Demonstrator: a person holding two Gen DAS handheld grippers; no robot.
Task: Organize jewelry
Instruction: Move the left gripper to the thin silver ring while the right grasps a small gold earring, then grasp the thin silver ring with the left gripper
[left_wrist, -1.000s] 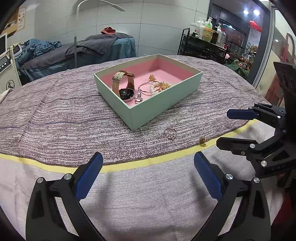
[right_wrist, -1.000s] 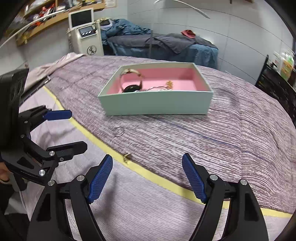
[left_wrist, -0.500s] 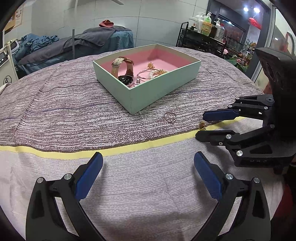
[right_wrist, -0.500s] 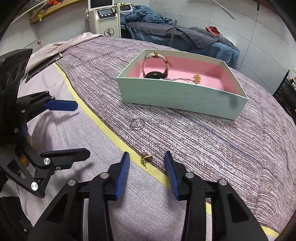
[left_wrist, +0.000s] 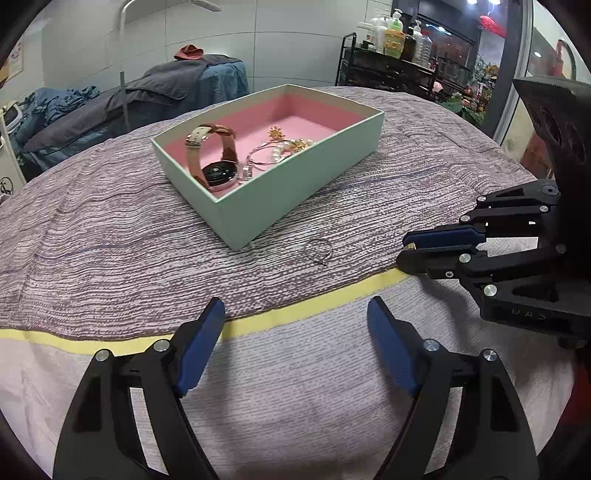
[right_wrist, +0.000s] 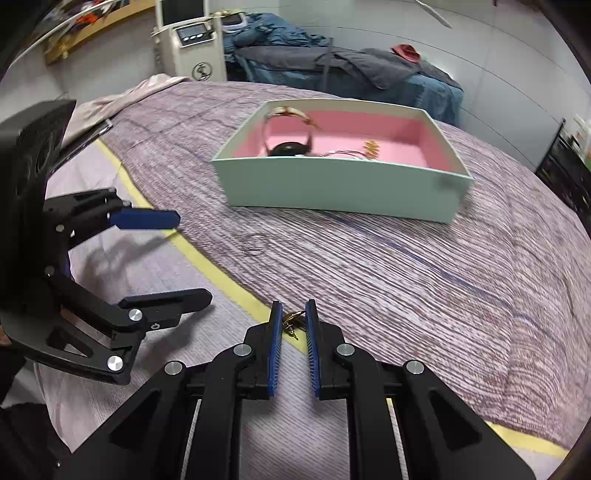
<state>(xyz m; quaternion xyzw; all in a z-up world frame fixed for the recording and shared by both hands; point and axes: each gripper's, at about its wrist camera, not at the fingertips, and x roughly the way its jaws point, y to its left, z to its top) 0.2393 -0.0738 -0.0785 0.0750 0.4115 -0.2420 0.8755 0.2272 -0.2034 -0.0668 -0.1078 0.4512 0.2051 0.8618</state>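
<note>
Over the yellow stripe, right gripper (right_wrist: 293, 317) pinching gold earring (right_wrist: 292, 320), orientation unclear; left gripper (left_wrist: 295, 332) spread wide

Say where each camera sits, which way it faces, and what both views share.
Left wrist: on the left gripper, open, facing the box across the cloth; right gripper at right.
Right wrist: on the right gripper, fingers nearly closed around a gold earring; left gripper at left.
Shared: box, ring, yellow stripe.
</note>
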